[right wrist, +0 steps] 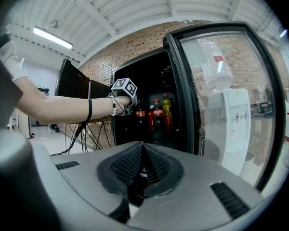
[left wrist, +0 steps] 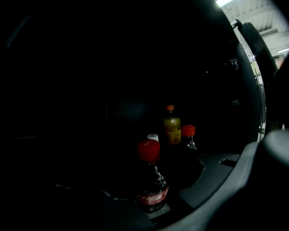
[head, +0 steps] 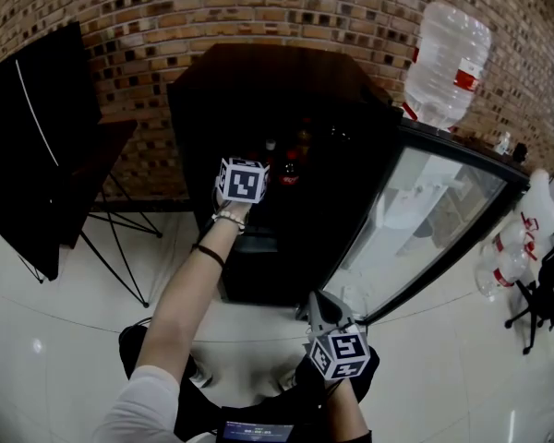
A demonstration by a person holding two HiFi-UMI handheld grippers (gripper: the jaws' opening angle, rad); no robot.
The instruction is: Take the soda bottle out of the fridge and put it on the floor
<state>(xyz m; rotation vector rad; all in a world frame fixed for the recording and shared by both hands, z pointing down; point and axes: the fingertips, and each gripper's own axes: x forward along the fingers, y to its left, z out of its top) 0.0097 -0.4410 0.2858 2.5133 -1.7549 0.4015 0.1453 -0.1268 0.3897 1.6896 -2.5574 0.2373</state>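
Observation:
The soda bottle [left wrist: 151, 186], dark cola with a red cap and red label, stands inside the dark fridge [head: 258, 90], whose glass door [head: 425, 220] is swung wide. My left gripper [left wrist: 149, 203] reaches into the fridge with the bottle between its jaws. The right fingertip [left wrist: 197, 182] lies close beside the bottle, and the left one is lost in the dark. In the right gripper view the left gripper [right wrist: 130, 107] is at the bottle [right wrist: 140, 114]. My right gripper [right wrist: 143, 150] hangs shut and empty, low in front of the fridge.
Behind the soda bottle stand a yellow drink [left wrist: 172, 129], another cola [left wrist: 188, 136] and a white-capped bottle [left wrist: 153, 137]. A water cooler with a big jug [head: 448, 63] is right of the fridge. A black board on a stand [head: 37, 146] is at the left. White tiled floor [head: 462, 340].

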